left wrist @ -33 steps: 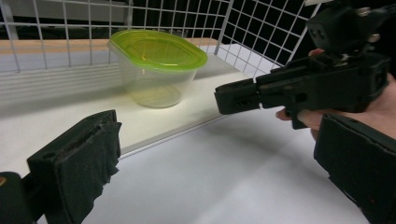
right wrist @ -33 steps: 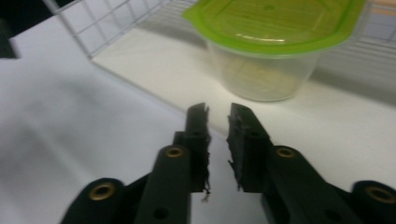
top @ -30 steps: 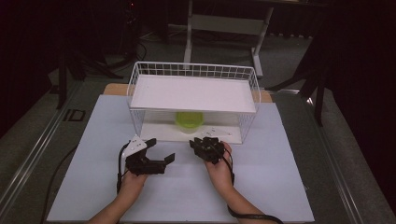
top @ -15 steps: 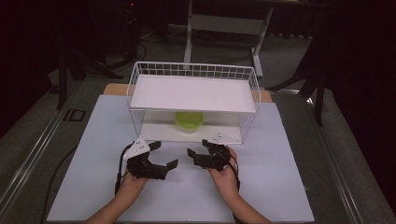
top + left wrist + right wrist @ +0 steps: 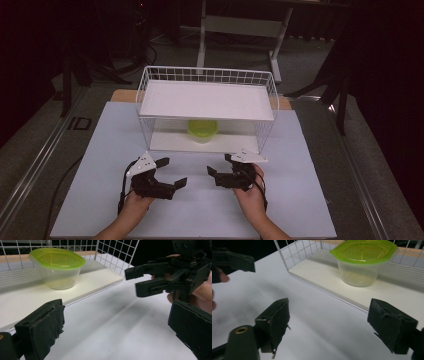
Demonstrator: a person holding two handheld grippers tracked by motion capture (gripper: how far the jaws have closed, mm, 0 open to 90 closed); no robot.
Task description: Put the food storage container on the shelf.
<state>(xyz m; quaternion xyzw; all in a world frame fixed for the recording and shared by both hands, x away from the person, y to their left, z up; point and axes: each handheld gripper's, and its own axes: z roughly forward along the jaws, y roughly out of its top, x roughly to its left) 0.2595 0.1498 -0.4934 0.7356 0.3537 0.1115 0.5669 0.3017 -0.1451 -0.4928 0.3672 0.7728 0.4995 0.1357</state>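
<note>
Clear plastic, topped with a yellow-green lid, makes up the container (image 5: 202,130) that stands upright on the lower white shelf (image 5: 170,141) of the wire rack (image 5: 207,77), roughly at the middle of that shelf's width. It sits beyond both tools, farther from the person, well apart from either one and touched by neither.

On the white table (image 5: 310,200) in front of the rack, the left gripper (image 5: 171,173) has its jaws spread wide with nothing between them, and they point toward the right gripper (image 5: 220,165), whose jaws are likewise parted and bare. The two tools face each other across a stretch of table, near one another but apart.

From the left gripper view the container (image 5: 58,268) shows up and to the left of the jaw gap, with the right gripper (image 5: 140,280) at the upper right. From the right gripper view the container (image 5: 362,262) stands above the gap, set slightly toward the right-hand jaw.

From the high view the rack's upper shelf (image 5: 207,100) covers the back of the container, so only its front edge and lid rim peek out beneath. Whether anything lies inside the container is hard to tell through its cloudy wall. Both gripper views cut off their own jaws at the frame edges.
</note>
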